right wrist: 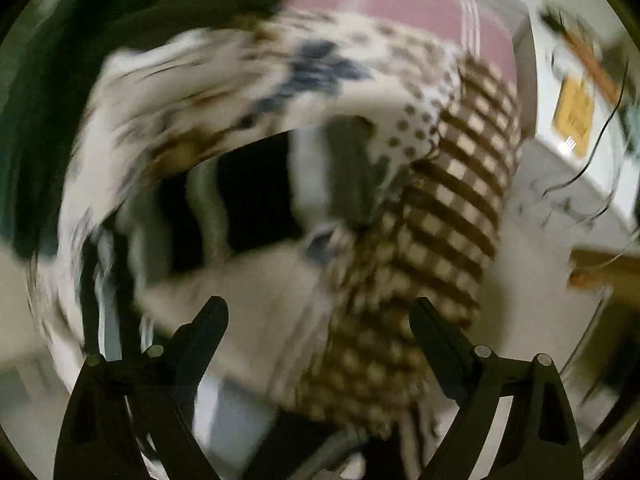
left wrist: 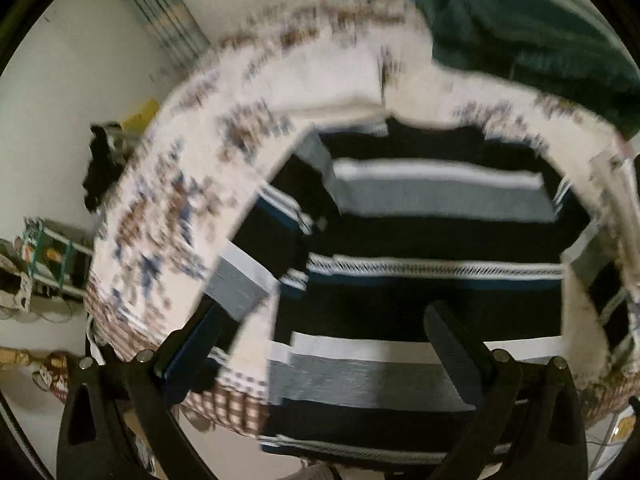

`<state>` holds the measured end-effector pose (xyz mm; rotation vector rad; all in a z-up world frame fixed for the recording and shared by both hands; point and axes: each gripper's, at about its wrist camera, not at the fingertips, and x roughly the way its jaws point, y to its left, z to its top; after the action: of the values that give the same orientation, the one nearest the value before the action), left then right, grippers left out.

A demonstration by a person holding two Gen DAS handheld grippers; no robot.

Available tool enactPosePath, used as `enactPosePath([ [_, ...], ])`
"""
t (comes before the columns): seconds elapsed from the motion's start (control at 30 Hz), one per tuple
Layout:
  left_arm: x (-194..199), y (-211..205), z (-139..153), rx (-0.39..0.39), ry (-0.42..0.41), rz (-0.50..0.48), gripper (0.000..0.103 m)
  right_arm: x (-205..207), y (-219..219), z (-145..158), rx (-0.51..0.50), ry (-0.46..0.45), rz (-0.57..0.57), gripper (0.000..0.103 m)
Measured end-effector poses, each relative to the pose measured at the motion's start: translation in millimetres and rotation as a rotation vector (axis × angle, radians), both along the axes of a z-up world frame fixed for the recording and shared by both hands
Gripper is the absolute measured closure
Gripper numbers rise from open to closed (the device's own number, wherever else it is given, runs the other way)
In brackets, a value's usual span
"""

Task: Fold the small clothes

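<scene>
Nearest in the left wrist view, the left gripper (left wrist: 320, 328) stands with its jaws wide apart over a black, grey and white striped garment (left wrist: 420, 232); its left finger is tucked under a cream patterned cloth (left wrist: 168, 216) with a brown checked hem, but whether anything is pinched I cannot tell. The cloth arches up and over the striped garment like a hoop. Past it lies a dark green garment (left wrist: 520, 32). In the right wrist view, heavily blurred, the right gripper (right wrist: 318, 312) is also spread wide, with the same cloth's checked band (right wrist: 440, 240) hanging between and beyond its fingers; no firm grip shows. Farther off sits a pink piece (right wrist: 400, 4) and a yellow label (right wrist: 574, 116), its writing unreadable
</scene>
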<state>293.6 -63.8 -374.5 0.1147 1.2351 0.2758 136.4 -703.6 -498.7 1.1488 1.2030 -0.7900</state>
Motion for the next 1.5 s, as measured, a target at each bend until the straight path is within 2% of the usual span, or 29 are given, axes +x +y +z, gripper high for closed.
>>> enactPosePath([
  [0.1, 19, -10, -46, -0.002, 0.055, 0.025, 0.0, 5, -32, -51, 0.012, 0.019, -0.058, 0.01],
  [0.17, 31, -19, -70, -0.002, 0.071, 0.032, 0.0, 11, -49, -77, 0.007, 0.006, -0.048, 0.01],
  [0.23, 43, -27, -98, -0.011, 0.093, 0.028, 0.0, 19, -57, -95, 0.04, -0.06, -0.041, 0.021],
  [0.27, 48, -32, -107, -0.011, 0.1, 0.025, 0.0, 25, -57, -103, 0.058, -0.067, -0.023, 0.04],
  [0.3, 53, -37, -117, -0.009, 0.108, 0.019, 0.0, 31, -55, -106, 0.056, -0.061, 0.005, 0.066],
  [0.33, 57, -41, -123, -0.01, 0.115, 0.013, 0.0, 36, -53, -105, 0.048, -0.061, 0.032, 0.084],
  [0.37, 61, -45, -129, -0.013, 0.122, 0.01, 0.0, 41, -52, -101, 0.034, -0.056, 0.061, 0.095],
  [0.47, 70, -57, -132, -0.027, 0.123, 0.0, 0.0, 40, -60, -64, -0.081, -0.071, 0.083, 0.095],
  [0.53, 74, -63, -128, -0.04, 0.1, -0.016, 0.0, 36, -80, -46, -0.131, -0.086, 0.052, 0.095],
  [0.63, 80, -72, -128, -0.049, 0.1, -0.039, 0.0, 45, -98, -52, -0.098, -0.071, 0.064, 0.089],
  [0.7, 84, -75, -132, -0.048, 0.108, -0.045, 0.0, 43, -103, -59, -0.047, -0.044, 0.01, 0.065],
  [0.73, 85, -76, -133, -0.053, 0.113, -0.045, 0.0, 40, -106, -61, -0.031, -0.063, -0.041, 0.06],
  [0.77, 85, -76, -134, -0.056, 0.114, -0.046, 0.0, 29, -105, -62, -0.018, -0.092, -0.107, 0.05],
  [0.8, 85, -76, -136, -0.058, 0.115, -0.05, 0.0, 19, -102, -63, 0.0, -0.125, -0.162, 0.045],
  [0.93, 82, -71, -149, -0.062, 0.134, -0.049, 0.0, 1, -92, -100, 0.134, -0.203, -0.313, 0.044],
  [0.97, 81, -69, -152, -0.063, 0.143, -0.046, 0.0, 1, -91, -110, 0.149, -0.226, -0.355, 0.041],
  [1.13, 82, -43, -166, -0.092, 0.17, 0.021, 0.0, 15, -100, -117, 0.092, -0.32, -0.449, 0.042],
  [1.23, 83, -26, -169, -0.094, 0.173, 0.059, 0.0, 37, -100, -110, 0.068, -0.302, -0.385, 0.05],
  [1.33, 80, -8, -171, -0.109, 0.183, 0.098, 0.0, 42, -101, -97, 0.035, -0.143, -0.345, 0.05],
  [1.37, 79, -1, -171, -0.12, 0.181, 0.108, 0.0, 38, -98, -90, 0.036, -0.131, -0.36, 0.047],
  [1.4, 78, 5, -170, -0.129, 0.178, 0.115, 0.0, 28, -92, -82, 0.029, -0.142, -0.389, 0.039],
  [1.47, 76, 13, -171, -0.135, 0.179, 0.116, 0.0, 12, -74, -70, 0.031, -0.183, -0.44, 0.031],
  [1.5, 75, 17, -172, -0.139, 0.181, 0.113, 0.0, 8, -69, -72, 0.051, -0.193, -0.435, 0.031],
])
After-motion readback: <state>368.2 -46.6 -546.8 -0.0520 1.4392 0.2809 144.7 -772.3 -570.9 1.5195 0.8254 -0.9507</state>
